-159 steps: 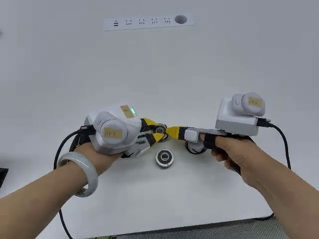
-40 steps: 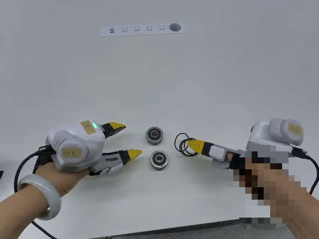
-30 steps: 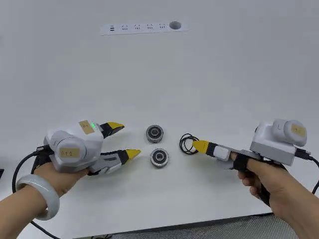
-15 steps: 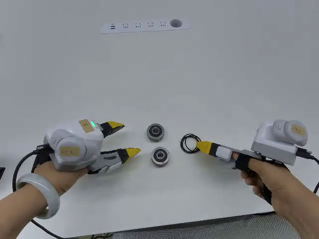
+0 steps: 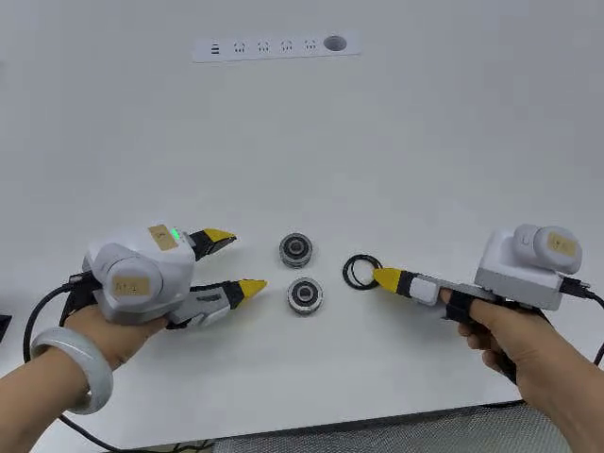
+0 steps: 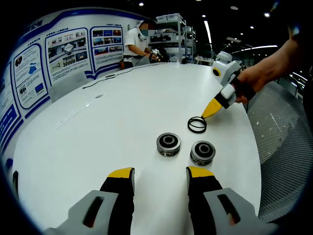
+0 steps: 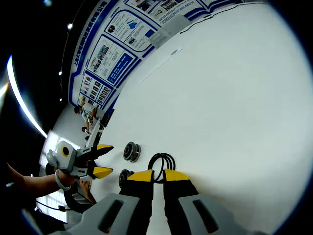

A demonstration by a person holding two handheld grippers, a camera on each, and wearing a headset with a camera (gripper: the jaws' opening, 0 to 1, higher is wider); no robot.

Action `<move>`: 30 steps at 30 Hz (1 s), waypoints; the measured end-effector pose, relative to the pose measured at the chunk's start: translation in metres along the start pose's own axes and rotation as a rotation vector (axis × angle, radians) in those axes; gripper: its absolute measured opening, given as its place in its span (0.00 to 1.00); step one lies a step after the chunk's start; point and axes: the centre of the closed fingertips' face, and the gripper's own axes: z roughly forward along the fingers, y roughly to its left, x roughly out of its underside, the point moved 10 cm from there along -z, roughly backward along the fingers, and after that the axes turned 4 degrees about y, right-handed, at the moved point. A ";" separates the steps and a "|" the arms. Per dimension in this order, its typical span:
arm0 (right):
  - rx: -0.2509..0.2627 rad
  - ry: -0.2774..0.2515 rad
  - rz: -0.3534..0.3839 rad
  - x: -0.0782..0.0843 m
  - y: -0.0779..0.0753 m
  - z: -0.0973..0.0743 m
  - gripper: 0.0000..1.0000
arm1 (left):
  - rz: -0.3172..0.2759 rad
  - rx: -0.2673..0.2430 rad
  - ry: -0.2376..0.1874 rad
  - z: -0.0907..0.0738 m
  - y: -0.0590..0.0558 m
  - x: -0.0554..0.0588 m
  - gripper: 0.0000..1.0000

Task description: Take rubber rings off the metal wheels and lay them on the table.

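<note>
Rubber rings (image 5: 360, 272): 2 thin black loops, overlapping, lying flat on white worktop (image 5: 425, 142), just right of the 2 metal wheels (image 5: 296, 250). Wheels lie flat w/ dark hubs and shiny rims, near each other but apart. R gripper (image 5: 387, 277) tip sits at the rings' right edge; fingers narrow, almost together, nothing between. L gripper (image 5: 236, 261) is left of wheels, fingers wide, empty. Worktop is smooth, matte white, w/ a power strip (image 5: 276, 45) toward the far side. Room in left gripper view: blue-bordered posters (image 6: 63, 54) on wall, shelving (image 6: 171, 29) at back, ceiling strip lights.
</note>
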 end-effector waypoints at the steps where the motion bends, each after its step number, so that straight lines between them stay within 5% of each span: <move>1: 0.004 0.000 -0.006 -0.001 -0.002 0.000 0.09 | -0.001 -0.002 -0.001 -0.001 0.000 0.000 0.44; 10: 0.006 -0.006 -0.046 -0.004 -0.002 -0.006 0.13 | -0.023 0.004 -0.025 -0.008 -0.002 0.001 0.44; 18: -0.003 0.007 -0.179 0.000 0.006 -0.015 0.23 | -0.057 0.028 -0.068 -0.016 -0.012 0.001 0.50; 30: 0.007 0.020 -0.316 0.005 0.015 -0.026 0.42 | -0.073 0.026 -0.071 -0.033 -0.022 0.010 0.55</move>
